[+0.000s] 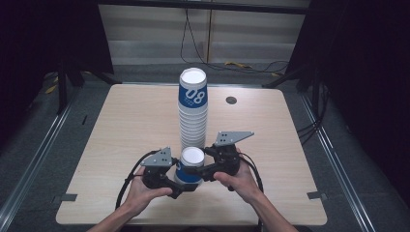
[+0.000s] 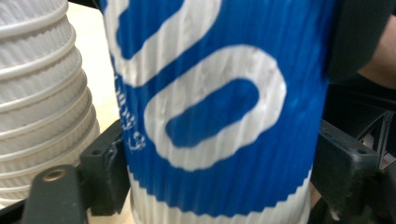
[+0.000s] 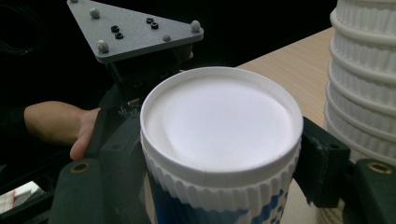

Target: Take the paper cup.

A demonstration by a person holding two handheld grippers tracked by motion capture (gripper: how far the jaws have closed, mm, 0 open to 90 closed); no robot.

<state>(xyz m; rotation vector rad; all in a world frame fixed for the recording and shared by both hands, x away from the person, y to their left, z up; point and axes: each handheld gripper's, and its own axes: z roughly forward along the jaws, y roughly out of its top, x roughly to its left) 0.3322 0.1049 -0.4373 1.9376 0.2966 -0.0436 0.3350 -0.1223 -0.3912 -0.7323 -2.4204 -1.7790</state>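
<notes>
Both fingers are clamping one upside-down cup at lower centre: left gripper gripping its blue wall, right gripper pinching near its base, beside the stack on the worktop.

My jaws press both sides of a blue ribbed cup with white lettering. At my left, a white cup stack stands on the pale surface.
</notes>
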